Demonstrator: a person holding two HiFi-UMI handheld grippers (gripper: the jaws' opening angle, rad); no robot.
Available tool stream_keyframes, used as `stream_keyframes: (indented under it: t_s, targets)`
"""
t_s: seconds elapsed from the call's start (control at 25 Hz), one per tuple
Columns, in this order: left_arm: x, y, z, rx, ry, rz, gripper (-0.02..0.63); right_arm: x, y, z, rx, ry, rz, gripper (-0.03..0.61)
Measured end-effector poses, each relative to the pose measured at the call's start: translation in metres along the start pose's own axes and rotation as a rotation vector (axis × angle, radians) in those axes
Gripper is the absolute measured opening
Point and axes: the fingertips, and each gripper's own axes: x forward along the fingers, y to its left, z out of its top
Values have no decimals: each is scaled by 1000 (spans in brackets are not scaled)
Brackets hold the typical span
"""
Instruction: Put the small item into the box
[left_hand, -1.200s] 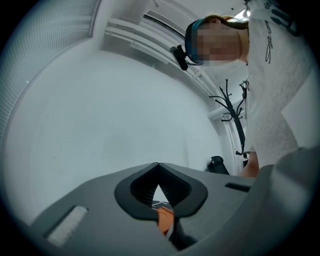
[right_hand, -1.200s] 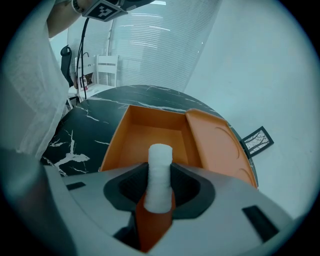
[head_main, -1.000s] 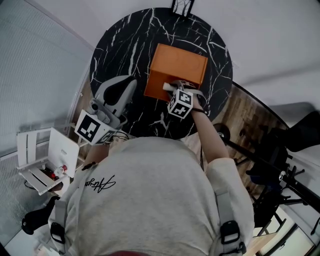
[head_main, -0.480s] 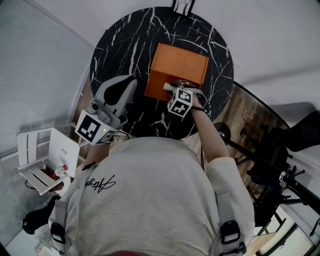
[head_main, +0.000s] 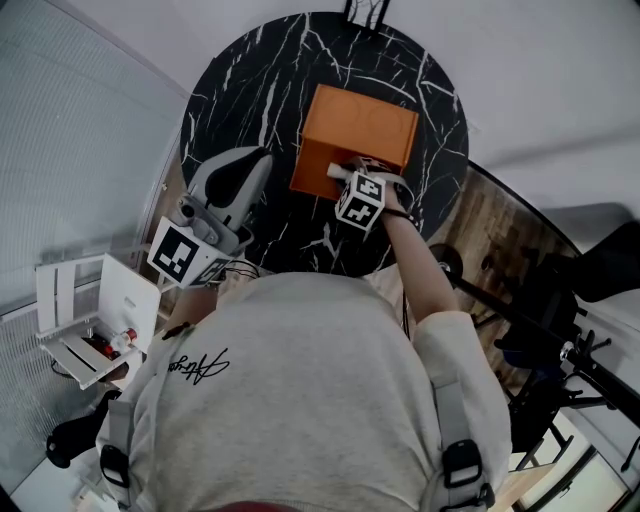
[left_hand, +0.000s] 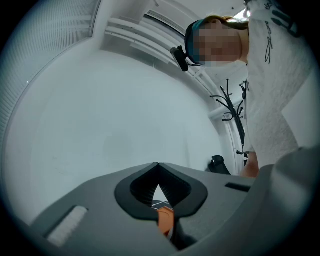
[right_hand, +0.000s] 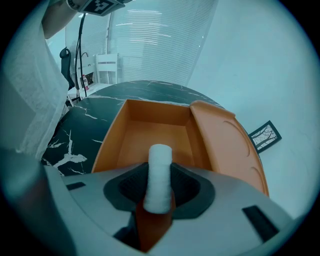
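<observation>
Right gripper (right_hand: 159, 184) is pinching the small white roll (right_hand: 159, 167) between its jaws, holding it right at the near edge of the orange box (right_hand: 155, 131), whose lid (right_hand: 225, 145) is standing open. Left gripper (left_hand: 158, 170) is hanging out left of the box, jaws pressed together on nothing.

A round black table (head_main: 250, 90) with white marble veining carries one thing: an orange box (head_main: 355, 140). It sits on the top, a little right of the middle. The box is open, with its lid (right_hand: 225, 145) folded out to its right side.
</observation>
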Motion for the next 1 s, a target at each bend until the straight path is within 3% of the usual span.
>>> stream_keyframes:
  t_s: [0.68, 1.0]
  targets:
    - [-1, -4, 0, -7, -3, 3, 2, -1, -1, 0, 93, -26, 26, 137]
    - [0, -8, -4, -12, 5, -4, 3, -5, -9, 2, 111, -54, -34, 149]
